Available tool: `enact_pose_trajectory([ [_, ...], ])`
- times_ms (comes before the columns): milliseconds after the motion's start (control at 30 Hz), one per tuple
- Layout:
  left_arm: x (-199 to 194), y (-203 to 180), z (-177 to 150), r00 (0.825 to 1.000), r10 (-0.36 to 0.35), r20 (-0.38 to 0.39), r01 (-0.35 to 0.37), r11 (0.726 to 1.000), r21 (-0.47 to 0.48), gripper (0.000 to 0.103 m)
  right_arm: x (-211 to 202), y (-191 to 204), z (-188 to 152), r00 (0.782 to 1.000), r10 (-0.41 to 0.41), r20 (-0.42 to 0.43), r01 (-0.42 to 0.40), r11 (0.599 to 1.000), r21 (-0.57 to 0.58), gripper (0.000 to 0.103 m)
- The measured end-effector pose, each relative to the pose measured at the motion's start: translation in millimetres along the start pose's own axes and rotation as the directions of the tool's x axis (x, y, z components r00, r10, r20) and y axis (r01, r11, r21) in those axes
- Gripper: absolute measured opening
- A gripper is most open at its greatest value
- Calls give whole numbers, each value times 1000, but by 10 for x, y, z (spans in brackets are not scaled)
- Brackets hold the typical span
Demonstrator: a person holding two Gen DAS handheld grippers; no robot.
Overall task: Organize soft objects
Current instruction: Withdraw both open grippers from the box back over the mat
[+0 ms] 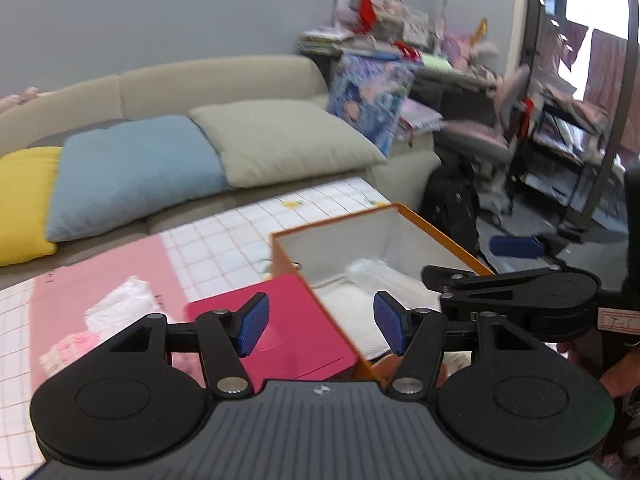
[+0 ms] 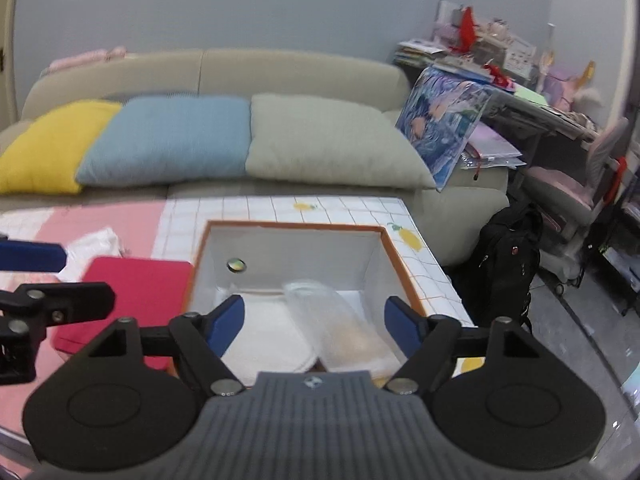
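Observation:
An open orange box (image 2: 384,240) with white inside walls stands on the tiled table; it also shows in the left wrist view (image 1: 432,220). Inside lie a folded white cloth (image 2: 268,340) and a clear plastic-wrapped soft item (image 2: 340,320), which also shows in the left wrist view (image 1: 384,276). My right gripper (image 2: 316,328) is open and empty above the box. My left gripper (image 1: 320,328) is open and empty over the box's left wall and a red lid (image 1: 296,328). A white soft bundle (image 1: 116,304) and a pink-white one (image 1: 68,348) lie on the pink mat.
A beige sofa (image 2: 280,68) behind the table holds yellow (image 2: 48,148), blue (image 2: 168,140) and grey (image 2: 328,144) pillows. A black backpack (image 2: 504,260) stands on the floor at right. A cluttered desk (image 2: 532,108) and a chair (image 2: 568,188) stand farther right.

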State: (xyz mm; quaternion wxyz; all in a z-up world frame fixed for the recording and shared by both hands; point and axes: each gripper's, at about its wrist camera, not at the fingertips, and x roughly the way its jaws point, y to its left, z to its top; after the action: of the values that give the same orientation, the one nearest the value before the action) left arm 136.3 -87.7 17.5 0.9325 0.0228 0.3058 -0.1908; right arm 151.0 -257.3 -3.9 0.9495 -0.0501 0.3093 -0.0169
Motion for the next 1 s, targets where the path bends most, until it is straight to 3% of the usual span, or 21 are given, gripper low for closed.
enact_pose_trajectory([
  [133,-222,172,-135,998,47,40,-45,998,-47,71,-141,177,-110,1000,29,12,-30,998,53,76],
  [267,-358,377,-285,996,83,33,-78,990,-120,71,-176,458,-245,998,62,-11,-62,997,41,77],
  [500,-456,734,-616,987,155,-47,-162,959,-234,71,-241,997,-469,985,168,-31,-170,980,-99,78],
  [833,-591,1104,-918,972,206,-109,-229,934,-275,70,-244,1578,-487,946,317,-63,-322,914,-247,77],
  [1000,-614,1294,-957,968,222,-118,-247,924,-292,70,-156,1799,-423,934,351,-66,-354,884,-306,76],
])
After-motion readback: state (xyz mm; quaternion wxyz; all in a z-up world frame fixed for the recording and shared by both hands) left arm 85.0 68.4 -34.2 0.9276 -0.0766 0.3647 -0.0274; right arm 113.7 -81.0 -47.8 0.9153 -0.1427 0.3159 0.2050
